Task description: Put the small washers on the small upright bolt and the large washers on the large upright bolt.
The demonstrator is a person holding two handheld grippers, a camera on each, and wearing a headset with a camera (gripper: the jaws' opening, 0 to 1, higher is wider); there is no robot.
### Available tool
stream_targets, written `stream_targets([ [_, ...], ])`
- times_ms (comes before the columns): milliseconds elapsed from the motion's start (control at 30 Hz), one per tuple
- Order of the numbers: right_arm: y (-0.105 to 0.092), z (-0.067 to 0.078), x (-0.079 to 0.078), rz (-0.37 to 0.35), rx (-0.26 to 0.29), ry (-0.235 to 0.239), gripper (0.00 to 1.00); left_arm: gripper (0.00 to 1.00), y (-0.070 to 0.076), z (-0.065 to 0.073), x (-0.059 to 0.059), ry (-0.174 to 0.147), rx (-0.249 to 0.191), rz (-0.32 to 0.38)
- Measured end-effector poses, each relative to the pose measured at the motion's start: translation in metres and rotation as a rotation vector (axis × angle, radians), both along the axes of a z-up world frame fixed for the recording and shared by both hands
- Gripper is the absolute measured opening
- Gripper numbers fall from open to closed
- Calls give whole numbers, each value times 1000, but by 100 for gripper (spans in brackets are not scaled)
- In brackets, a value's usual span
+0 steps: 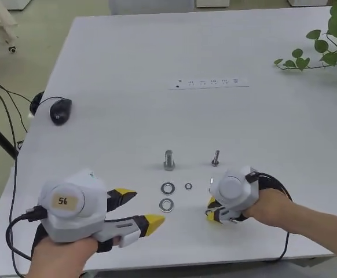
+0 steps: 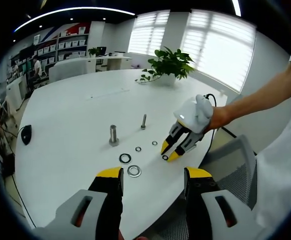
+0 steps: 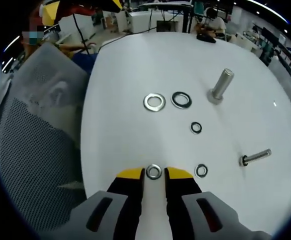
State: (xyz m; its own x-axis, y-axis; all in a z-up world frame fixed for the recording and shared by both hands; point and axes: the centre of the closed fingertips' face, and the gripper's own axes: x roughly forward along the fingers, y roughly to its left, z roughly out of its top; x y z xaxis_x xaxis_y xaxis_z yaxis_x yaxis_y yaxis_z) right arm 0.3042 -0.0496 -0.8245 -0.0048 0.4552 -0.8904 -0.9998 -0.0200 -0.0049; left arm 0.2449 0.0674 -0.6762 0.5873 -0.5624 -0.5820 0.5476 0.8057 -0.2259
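Nothing was threaded yet: the large upright steel bolt and small upright steel bolt stood bare ahead-right of the right claw, which pinched one small steel washer on the white bench. Four other washers lay loose beyond its tips. The left claw hung spread.

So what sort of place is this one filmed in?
Most likely an open office or lab workspace: a big white table with an inset power strip, a computer mouse on it, and shelving behind.

Left hand-held gripper gapes wide; right hand-held gripper is nearly closed.
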Motion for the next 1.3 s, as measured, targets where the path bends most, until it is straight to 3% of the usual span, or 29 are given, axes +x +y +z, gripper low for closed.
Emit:
stream_targets([
  [367, -1, 0, 1, 49, 3, -32, 14, 47, 6, 0, 1, -5, 0, 23],
  [633, -2, 2, 2, -30, 53, -1, 13, 47, 8, 1, 3, -8, 1, 29],
  [933, -14, 1, 3, 7, 18, -8, 22, 47, 8, 0, 2, -4, 1, 33],
  [1300, -9, 1, -2, 122, -26, -36, 17, 47, 2, 1, 4, -5, -1, 28],
])
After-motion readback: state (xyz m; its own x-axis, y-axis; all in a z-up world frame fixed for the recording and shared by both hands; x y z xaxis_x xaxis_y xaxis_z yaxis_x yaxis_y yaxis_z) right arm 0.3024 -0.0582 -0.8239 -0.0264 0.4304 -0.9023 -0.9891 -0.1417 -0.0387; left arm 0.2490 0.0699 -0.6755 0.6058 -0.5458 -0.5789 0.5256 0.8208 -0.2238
